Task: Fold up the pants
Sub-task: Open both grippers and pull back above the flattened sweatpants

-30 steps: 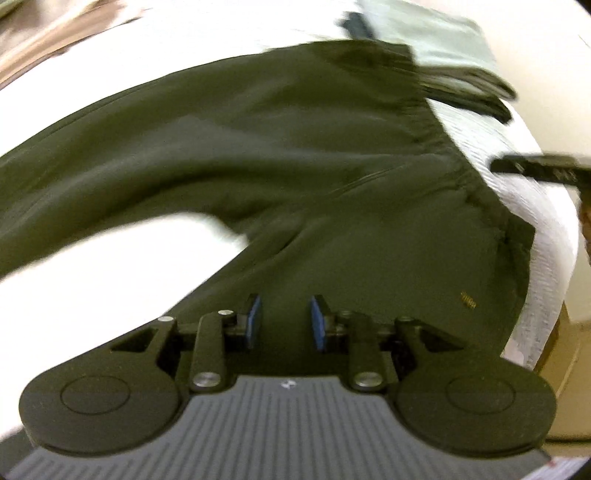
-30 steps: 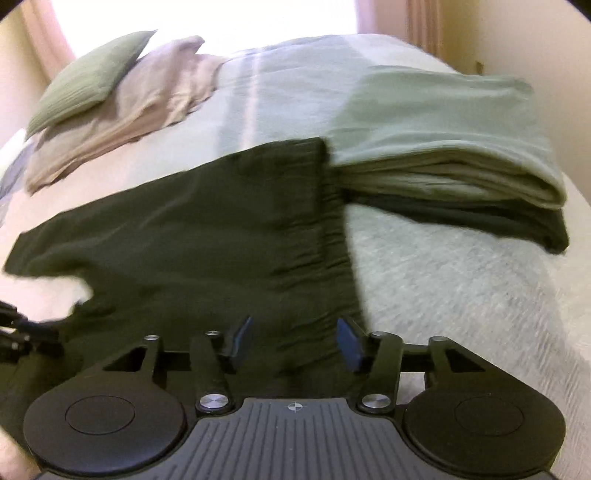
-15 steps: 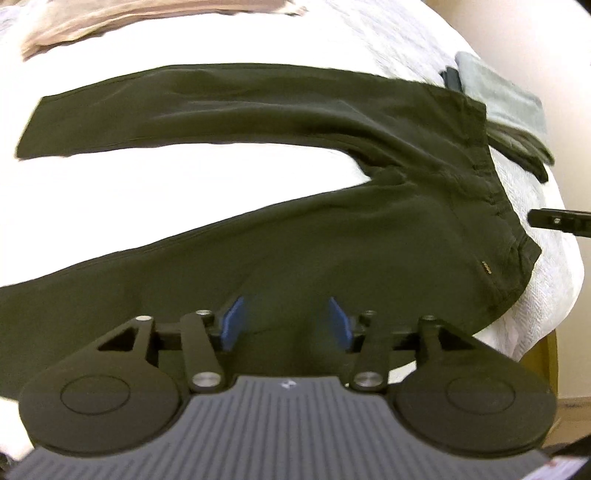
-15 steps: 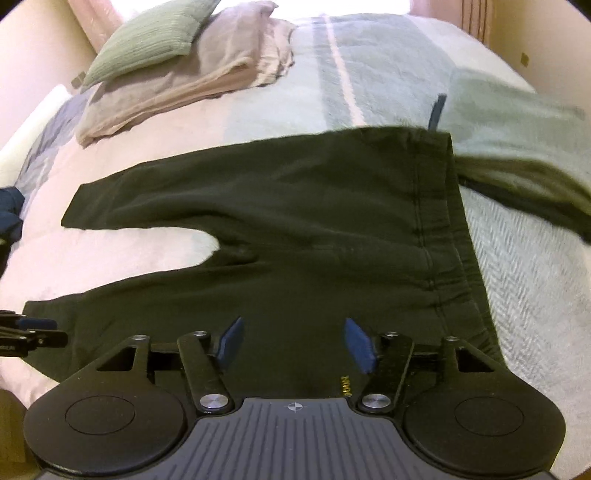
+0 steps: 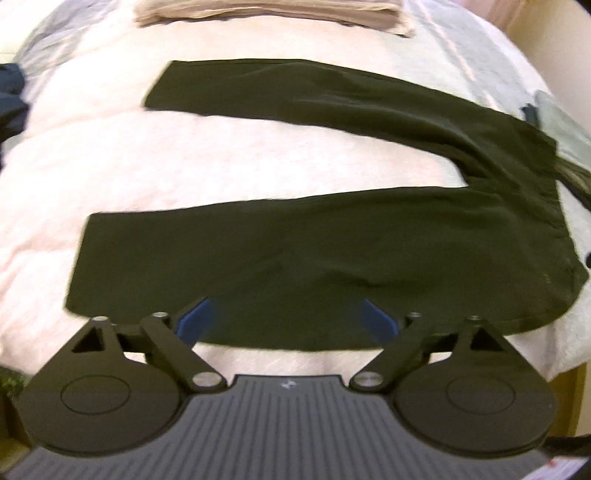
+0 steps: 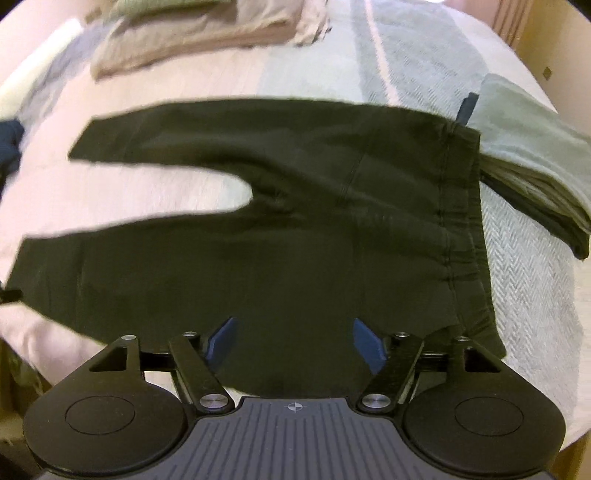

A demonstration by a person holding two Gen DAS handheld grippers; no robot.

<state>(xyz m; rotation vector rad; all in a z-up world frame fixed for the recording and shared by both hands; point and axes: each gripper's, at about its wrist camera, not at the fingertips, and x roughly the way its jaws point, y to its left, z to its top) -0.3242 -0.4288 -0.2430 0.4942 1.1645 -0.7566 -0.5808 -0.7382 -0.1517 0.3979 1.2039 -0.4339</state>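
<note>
Both grippers were pulled back, jaws opening, nothing held: left gripper (image 5: 286,319), right gripper (image 6: 293,339). Pants (image 5: 332,251) were spread flat on the bed (image 5: 221,158). Next, one leg should be folded over.

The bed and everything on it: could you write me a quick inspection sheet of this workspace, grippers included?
Surface: bed with a pale pink and grey-green cover.
Job's things: dark pants spread flat, unfolded, legs apart, waistband to the right.
Clutter: folded green and dark clothes stacked beside the waistband; beige folded bedding at the far end; a dark blue item at the left edge.
Grippers: left gripper and right gripper both above the pants' near edge, jaws opening, nothing pinched.
Cables: nothing seen.
Surroundings: cream wall on the right.
</note>
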